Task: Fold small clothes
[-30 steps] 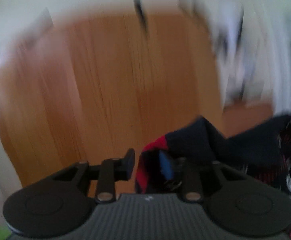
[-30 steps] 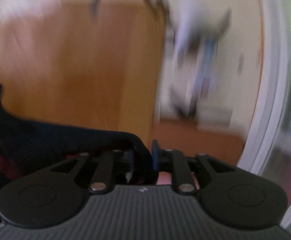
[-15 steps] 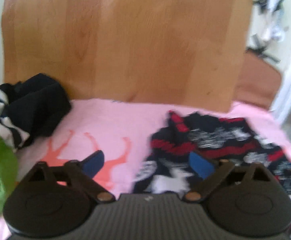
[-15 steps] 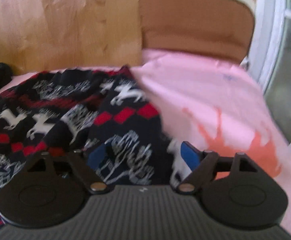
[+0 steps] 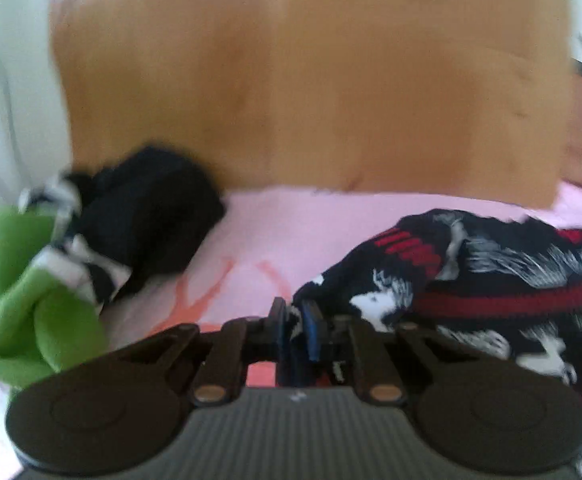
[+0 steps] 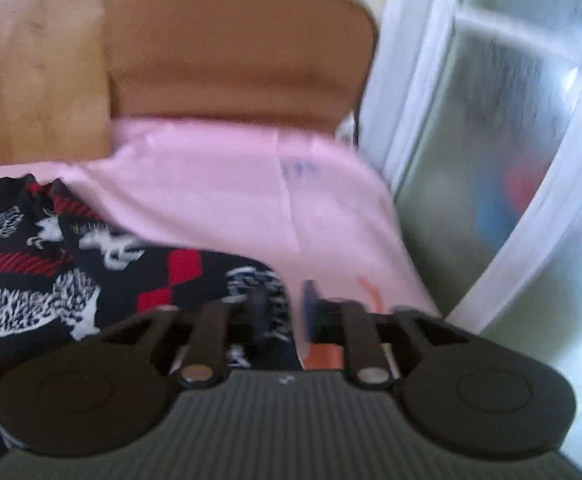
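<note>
A dark navy patterned garment [image 5: 491, 280] with red bands and white animal motifs lies on the pink sheet [image 5: 291, 232]. My left gripper [image 5: 297, 324] is shut on the garment's left edge, low over the sheet. In the right wrist view the same garment [image 6: 71, 280] spreads to the left. My right gripper [image 6: 285, 312] is shut on its right edge, with dark fabric between the fingers.
A pile of black, striped and green clothes [image 5: 71, 260] sits at the left on the sheet. A wooden headboard [image 5: 311, 80] stands behind. A brown chair back [image 6: 239, 40] and a white-framed glass door [image 6: 511, 140] are at the right.
Half a second ago both grippers were open over the spread garment. Now both have closed on its edges, the left on the left edge, the right on the right edge.
</note>
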Demonstrator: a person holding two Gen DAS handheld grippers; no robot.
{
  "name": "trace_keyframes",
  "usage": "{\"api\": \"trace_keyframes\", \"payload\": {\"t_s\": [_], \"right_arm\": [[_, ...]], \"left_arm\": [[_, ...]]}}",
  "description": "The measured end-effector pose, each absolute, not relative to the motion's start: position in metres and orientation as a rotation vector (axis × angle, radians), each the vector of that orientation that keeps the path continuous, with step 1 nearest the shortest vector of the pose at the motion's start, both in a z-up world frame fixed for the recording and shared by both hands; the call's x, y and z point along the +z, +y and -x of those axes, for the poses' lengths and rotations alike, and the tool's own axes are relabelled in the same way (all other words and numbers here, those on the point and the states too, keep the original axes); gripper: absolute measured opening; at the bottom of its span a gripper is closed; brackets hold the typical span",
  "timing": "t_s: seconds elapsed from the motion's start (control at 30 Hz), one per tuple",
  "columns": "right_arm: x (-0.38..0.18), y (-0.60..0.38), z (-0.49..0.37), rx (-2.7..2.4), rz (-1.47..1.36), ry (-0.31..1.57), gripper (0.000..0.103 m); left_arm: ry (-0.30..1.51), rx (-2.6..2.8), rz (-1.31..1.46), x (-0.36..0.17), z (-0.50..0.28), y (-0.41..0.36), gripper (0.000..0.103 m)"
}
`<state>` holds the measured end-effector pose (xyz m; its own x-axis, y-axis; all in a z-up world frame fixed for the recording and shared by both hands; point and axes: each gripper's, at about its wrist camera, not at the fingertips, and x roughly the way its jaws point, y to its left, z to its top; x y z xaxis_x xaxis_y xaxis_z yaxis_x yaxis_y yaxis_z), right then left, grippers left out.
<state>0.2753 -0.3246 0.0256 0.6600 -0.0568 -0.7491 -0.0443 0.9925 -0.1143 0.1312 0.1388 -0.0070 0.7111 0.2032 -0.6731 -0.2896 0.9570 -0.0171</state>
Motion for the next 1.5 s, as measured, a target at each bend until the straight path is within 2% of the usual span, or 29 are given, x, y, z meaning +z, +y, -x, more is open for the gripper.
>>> {"api": "trace_keyframes", "payload": {"t_s": [0.07, 0.13, 0.17, 0.2, 0.23, 0.27, 0.3, 0.33, 0.4, 0.47, 0.63, 0.67, 0.7, 0.73, 0.77, 0.8, 0.83, 0.93, 1.03, 1.13, 1.2, 1.23, 1.27, 1.3, 1.33, 1.43, 1.5], "right_arm": [[0.034, -0.317, -0.272, 0.008, 0.144, 0.811, 0.037], [0.051, -0.306, -0.263, 0.079, 0.127, 0.729, 0.049], [0.058, -0.299, -0.262, 0.126, 0.117, 0.699, 0.052], [0.065, -0.289, -0.263, 0.183, 0.115, 0.680, 0.057], [0.069, -0.277, -0.267, 0.238, 0.125, 0.668, 0.059], [0.071, -0.265, -0.274, 0.280, 0.142, 0.661, 0.060], [0.071, -0.252, -0.282, 0.313, 0.159, 0.658, 0.063], [0.070, -0.240, -0.291, 0.339, 0.173, 0.660, 0.067], [0.062, -0.213, -0.314, 0.380, 0.214, 0.674, 0.072], [0.053, -0.193, -0.333, 0.395, 0.245, 0.703, 0.072], [0.021, -0.169, -0.372, 0.450, 0.244, 0.814, 0.073], [0.016, -0.169, -0.377, 0.451, 0.243, 0.831, 0.073], [0.008, -0.169, -0.383, 0.452, 0.248, 0.854, 0.072], [0.004, -0.169, -0.384, 0.450, 0.253, 0.879, 0.068], [-0.002, -0.169, -0.386, 0.459, 0.246, 0.908, 0.056], [-0.005, -0.170, -0.385, 0.481, 0.226, 0.926, 0.026], [-0.003, -0.172, -0.383, 0.509, 0.194, 0.909, 0.014], [0.024, -0.176, -0.368, 0.498, 0.147, 0.730, 0.013], [0.045, -0.187, -0.363, 0.483, 0.011, 0.588, 0.014], [0.022, -0.180, -0.377, 0.438, -0.007, 0.667, 0.015], [-0.012, -0.166, -0.386, 0.384, 0.067, 0.794, 0.018], [-0.023, -0.163, -0.385, 0.368, 0.086, 0.813, 0.020], [-0.018, -0.164, -0.379, 0.362, 0.078, 0.782, 0.027], [-0.008, -0.168, -0.373, 0.353, 0.059, 0.772, 0.042], [0.001, -0.173, -0.368, 0.348, 0.032, 0.757, 0.047], [0.036, -0.202, -0.341, 0.361, -0.032, 0.697, 0.047], [0.056, -0.222, -0.316, 0.372, -0.065, 0.670, 0.047]], "left_arm": [[0.759, 0.304, 0.150, -0.007, -0.136, 0.153, 0.018], [0.740, 0.310, 0.134, 0.004, -0.131, 0.153, 0.035], [0.711, 0.329, 0.120, 0.011, -0.129, 0.150, 0.052], [0.671, 0.336, 0.108, 0.019, -0.129, 0.148, 0.060], [0.636, 0.325, 0.095, 0.026, -0.131, 0.143, 0.063], [0.616, 0.300, 0.082, 0.033, -0.135, 0.137, 0.077], [0.604, 0.278, 0.072, 0.037, -0.141, 0.131, 0.098], [0.586, 0.255, 0.061, 0.040, -0.149, 0.123, 0.102], [0.575, 0.208, 0.004, 0.042, -0.170, 0.110, 0.103], [0.624, 0.166, -0.055, 0.036, -0.200, 0.100, 0.103], [0.826, 0.015, 0.019, 0.007, -0.264, 0.102, 0.102], [0.862, -0.009, 0.037, 0.000, -0.273, 0.104, 0.099], [0.905, -0.026, 0.057, -0.008, -0.281, 0.106, 0.079], [0.940, -0.033, 0.073, -0.014, -0.285, 0.106, 0.061], [0.984, -0.059, 0.098, -0.022, -0.289, 0.106, 0.024], [0.991, -0.089, 0.116, -0.025, -0.287, 0.104, 0.011], [0.959, -0.101, 0.092, -0.025, -0.279, 0.099, 0.011], [0.801, -0.028, -0.056, -0.010, -0.267, 0.079, 0.010], [0.667, 0.072, -0.012, 0.005, -0.267, 0.085, 0.009], [0.737, 0.130, -0.021, -0.020, -0.286, 0.083, 0.010], [0.832, 0.153, -0.053, -0.045, -0.295, 0.079, 0.018], [0.790, 0.175, -0.090, -0.045, -0.290, 0.076, 0.024], [0.797, 0.188, -0.121, -0.042, -0.287, 0.073, 0.031], [0.794, 0.188, -0.130, -0.036, -0.280, 0.071, 0.035], [0.779, 0.173, -0.129, -0.028, -0.272, 0.072, 0.036], [0.703, 0.153, -0.121, 0.007, -0.235, 0.079, 0.043], [0.651, 0.167, -0.103, 0.027, -0.200, 0.090, 0.061]]}}
